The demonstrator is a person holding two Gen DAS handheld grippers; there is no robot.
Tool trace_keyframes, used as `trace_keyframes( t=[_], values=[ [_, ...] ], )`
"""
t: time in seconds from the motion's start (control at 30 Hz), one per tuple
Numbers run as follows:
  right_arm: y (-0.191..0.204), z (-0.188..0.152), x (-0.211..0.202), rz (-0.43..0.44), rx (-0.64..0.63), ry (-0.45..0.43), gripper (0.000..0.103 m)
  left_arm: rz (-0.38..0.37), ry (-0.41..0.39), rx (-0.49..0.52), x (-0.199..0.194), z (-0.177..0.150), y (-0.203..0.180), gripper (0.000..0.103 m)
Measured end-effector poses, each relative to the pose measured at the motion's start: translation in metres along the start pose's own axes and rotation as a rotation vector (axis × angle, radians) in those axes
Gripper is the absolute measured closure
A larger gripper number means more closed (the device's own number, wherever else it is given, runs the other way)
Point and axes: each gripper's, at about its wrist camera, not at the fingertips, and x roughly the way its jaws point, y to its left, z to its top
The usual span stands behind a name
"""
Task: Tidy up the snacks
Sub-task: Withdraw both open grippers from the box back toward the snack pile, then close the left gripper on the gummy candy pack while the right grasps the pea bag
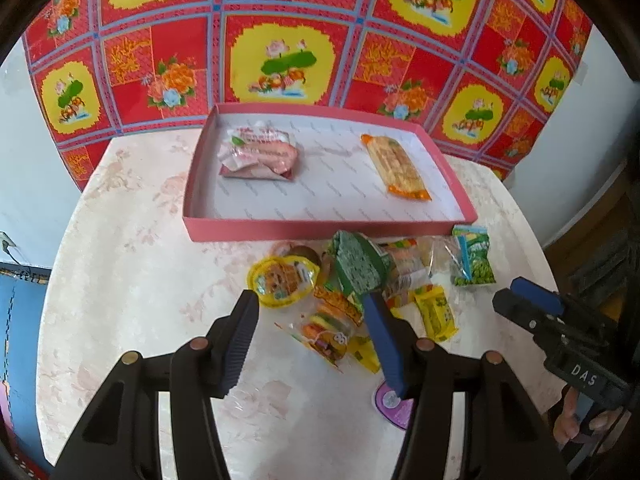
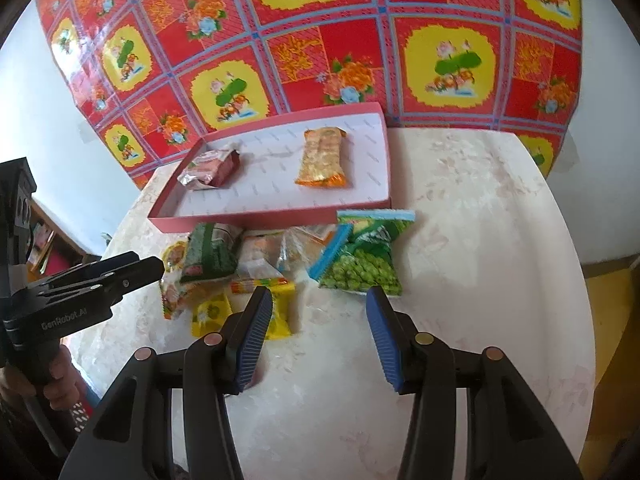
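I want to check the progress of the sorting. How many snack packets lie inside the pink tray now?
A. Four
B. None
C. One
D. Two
D: only the red-and-silver packet and the orange cracker packet lie inside the pink tray; the other snacks are on the table in front of it.

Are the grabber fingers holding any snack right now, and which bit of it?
No. The left gripper and the right gripper are both open over the pile of snacks, with nothing pinched between their fingers.
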Motion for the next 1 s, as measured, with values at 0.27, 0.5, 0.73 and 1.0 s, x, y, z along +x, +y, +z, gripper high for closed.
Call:
trace_keyframes(
  t=[0.27,0.5,0.73,1.0],
  values=[
    [-0.009,-0.004,0.007,-0.002,0.022,0.016,0.053,-0.001,0.038,0.0,0.016,-0.009,-0.003,0.045],
    [-0.012,-0.006,0.012,0.001,0.032,0.025,0.053,0.016,0.043,0.015,0.022,-0.012,-0.006,0.045],
    [-0.014,-0.006,0.014,0.001,0.037,0.026,0.053,0.019,0.072,0.02,0.032,-0.018,-0.007,0.044],
    [-0.019,-0.001,0.019,-0.012,0.041,0.018,0.053,0.044,0.064,0.037,0.038,-0.021,-0.01,0.044]
  ],
)
